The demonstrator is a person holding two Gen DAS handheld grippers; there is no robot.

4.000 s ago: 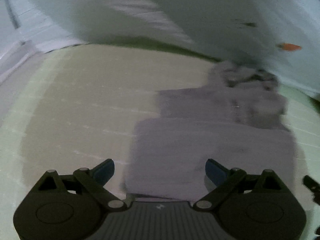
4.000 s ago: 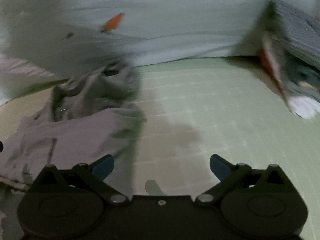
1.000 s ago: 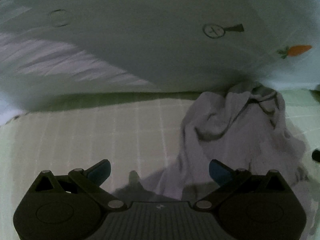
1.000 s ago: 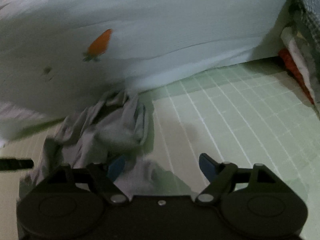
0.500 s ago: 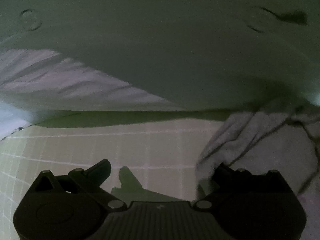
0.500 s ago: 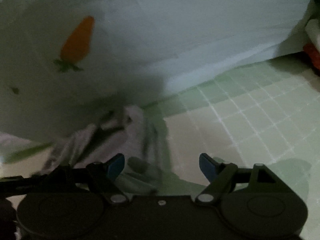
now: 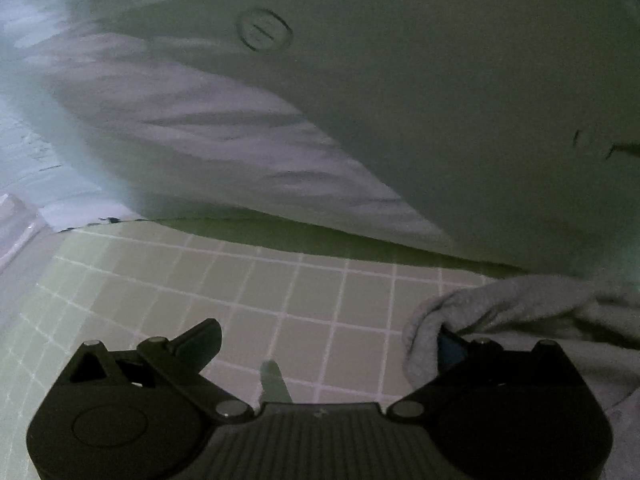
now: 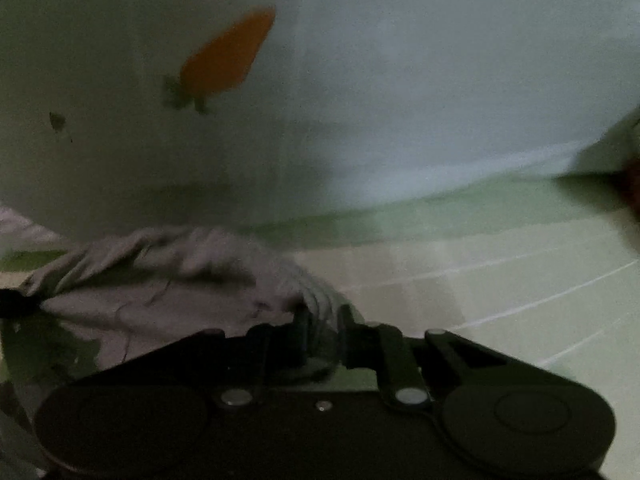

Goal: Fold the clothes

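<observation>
A crumpled grey garment (image 7: pixel 532 312) lies on the green grid mat (image 7: pixel 280 292) at the lower right of the left wrist view. My left gripper (image 7: pixel 328 340) is open and low over the mat; a fold of the garment drapes over its right fingertip (image 7: pixel 450 346). In the right wrist view the same grey garment (image 8: pixel 160 280) is bunched at the lower left. My right gripper (image 8: pixel 322 320) is shut on a fold of it, with cloth pinched between the two fingers.
A large pale sheet (image 7: pixel 400 100) with printed marks hangs close behind the mat. In the right wrist view it shows an orange carrot print (image 8: pixel 224 56). The grid mat (image 8: pixel 500 280) stretches to the right. A pale floor edge (image 7: pixel 16 216) lies at the far left.
Both grippers have moved forward and down to the garment's far edge. My right gripper has closed on a fold of the cloth. My left gripper stays open, now with cloth over its right finger.
</observation>
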